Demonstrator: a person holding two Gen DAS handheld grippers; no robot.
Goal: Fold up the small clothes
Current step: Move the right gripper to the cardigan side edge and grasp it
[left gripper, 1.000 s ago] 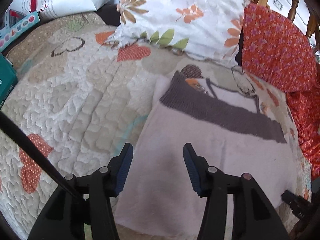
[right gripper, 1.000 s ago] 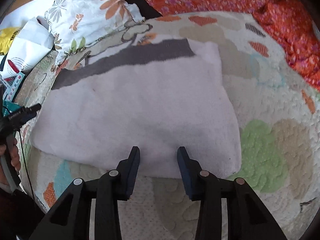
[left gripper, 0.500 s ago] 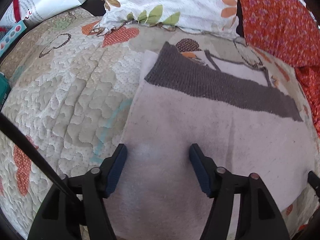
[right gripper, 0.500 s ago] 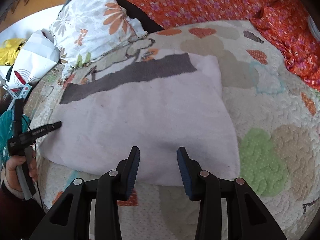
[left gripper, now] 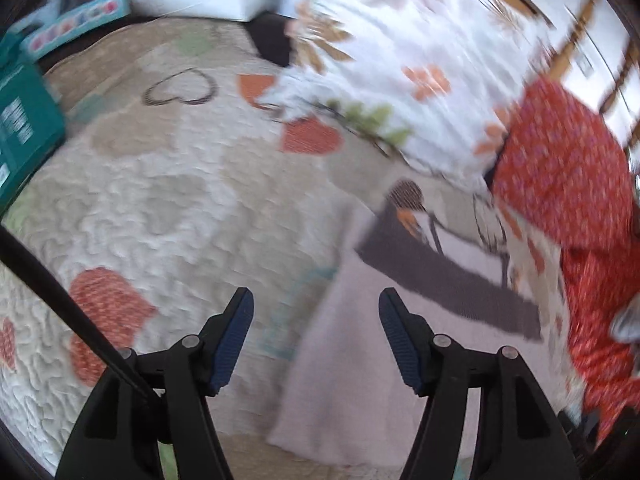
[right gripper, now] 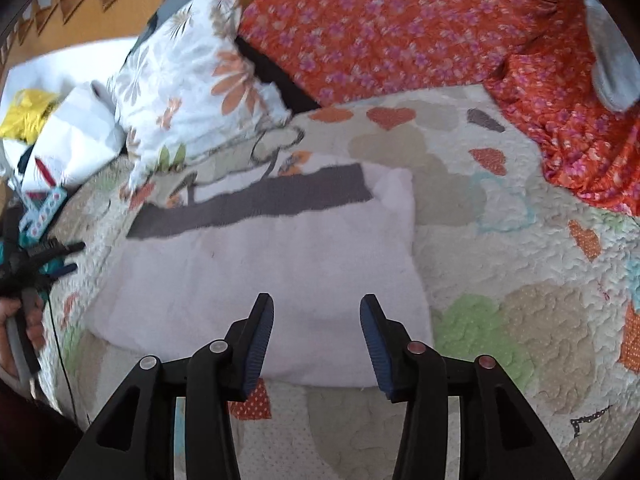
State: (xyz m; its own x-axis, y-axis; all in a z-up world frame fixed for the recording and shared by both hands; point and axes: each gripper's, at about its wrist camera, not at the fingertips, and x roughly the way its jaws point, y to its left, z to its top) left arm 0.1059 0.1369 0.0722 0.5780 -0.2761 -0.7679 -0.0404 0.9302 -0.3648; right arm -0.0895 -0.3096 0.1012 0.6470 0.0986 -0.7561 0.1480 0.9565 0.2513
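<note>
Lying across the heart-patterned quilt point(right gripper: 500, 280) is the folded pale pink garment point(right gripper: 280, 272), its long axis running from 9 to 3 o'clock in the right wrist view, with a dark grey band point(right gripper: 256, 204) along its far edge at 12 o'clock. The right gripper point(right gripper: 317, 340) is hovering over the near edge, jaws spread and, having just been opening, holding nothing. The left gripper point(left gripper: 316, 336) is hovering off the garment's left end, jaws spread wide and empty; cloth is showing under its right finger only. The right hand is judged nearer. The garment is looking flat, smooth and thick. A floral pillow point(right gripper: 192, 92) is sitting at 11 o'clock.
</note>
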